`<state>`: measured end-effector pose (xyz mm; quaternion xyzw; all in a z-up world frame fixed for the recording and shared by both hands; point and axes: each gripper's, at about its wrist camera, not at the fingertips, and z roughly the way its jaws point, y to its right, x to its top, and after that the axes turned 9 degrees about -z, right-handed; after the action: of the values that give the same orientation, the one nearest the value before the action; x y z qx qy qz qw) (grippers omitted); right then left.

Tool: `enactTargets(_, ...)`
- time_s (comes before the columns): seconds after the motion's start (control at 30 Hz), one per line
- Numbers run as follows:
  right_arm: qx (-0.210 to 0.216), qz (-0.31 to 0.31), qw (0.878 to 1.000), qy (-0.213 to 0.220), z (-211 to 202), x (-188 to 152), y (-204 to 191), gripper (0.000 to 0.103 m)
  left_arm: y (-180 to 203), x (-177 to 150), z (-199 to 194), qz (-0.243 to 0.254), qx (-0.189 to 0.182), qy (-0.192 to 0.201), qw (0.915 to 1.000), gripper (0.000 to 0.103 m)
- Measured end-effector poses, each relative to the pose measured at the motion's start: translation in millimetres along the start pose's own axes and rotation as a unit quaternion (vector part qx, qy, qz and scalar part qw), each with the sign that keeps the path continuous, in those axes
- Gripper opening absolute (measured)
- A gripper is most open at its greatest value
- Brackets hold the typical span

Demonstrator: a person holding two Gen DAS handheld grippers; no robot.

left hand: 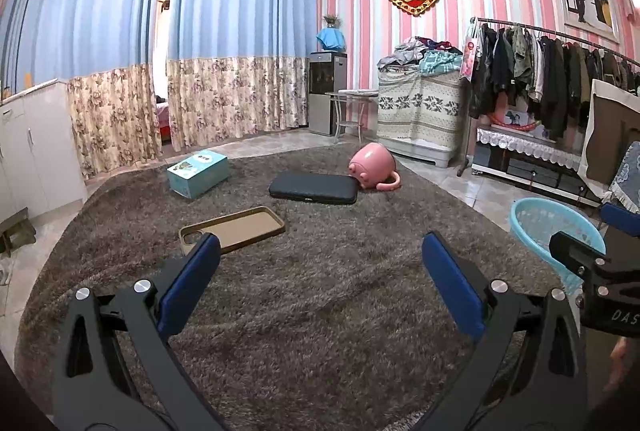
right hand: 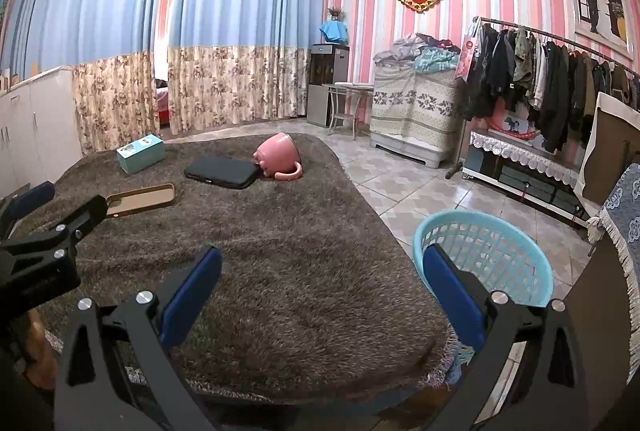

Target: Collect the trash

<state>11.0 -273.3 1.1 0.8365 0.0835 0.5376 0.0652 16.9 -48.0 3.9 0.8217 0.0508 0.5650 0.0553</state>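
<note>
Left gripper [left hand: 320, 251] hangs over the brown rug [left hand: 312, 291], jaws spread wide, nothing held. Ahead to its left: phone case [left hand: 236, 229], blue box [left hand: 199, 173]; ahead, black pouch [left hand: 314, 188] touching a tipped pink mug [left hand: 372, 167]. Right gripper [right hand: 322, 267], released too, with the basket [right hand: 488, 251] just beyond its right finger.

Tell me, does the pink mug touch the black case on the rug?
Touching. In the right wrist view the tipped pink mug has its rim against the end of the black case, with no rug showing between them.
</note>
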Motion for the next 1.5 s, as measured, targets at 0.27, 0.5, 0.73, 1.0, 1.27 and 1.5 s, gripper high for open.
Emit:
enactTargets(0.27,-0.002,0.001,1.000,0.000,-0.4,-0.3,-1.0,0.099,0.0,0.4,-0.6,0.000,0.004,0.009,0.9999,0.098)
enactTargets(0.5,-0.002,0.003,1.000,0.000,0.0,0.4,-1.0,0.099,0.0,-0.3,-0.1,0.001,0.005,0.010,0.9999,0.098)
enactTargets(0.73,-0.002,0.004,1.000,0.001,-0.3,0.4,-0.8,0.099,-0.4,-1.1,0.2,0.002,0.005,0.007,1.0000,0.098)
enactTargets(1.0,-0.001,0.004,1.000,0.000,-0.4,0.5,-0.3,0.099,-1.8,-1.9,0.5,0.003,0.006,0.008,0.9999,0.098)
enactTargets(1.27,-0.002,0.005,1.000,0.000,-0.6,0.7,-0.4,0.099,-3.3,-2.1,0.5,0.002,0.007,0.009,0.9999,0.098)
enactTargets(1.5,-0.002,0.004,1.000,-0.001,-0.5,-0.2,-1.0,0.099,-3.6,-2.3,1.2,0.002,0.006,0.007,1.0000,0.098)
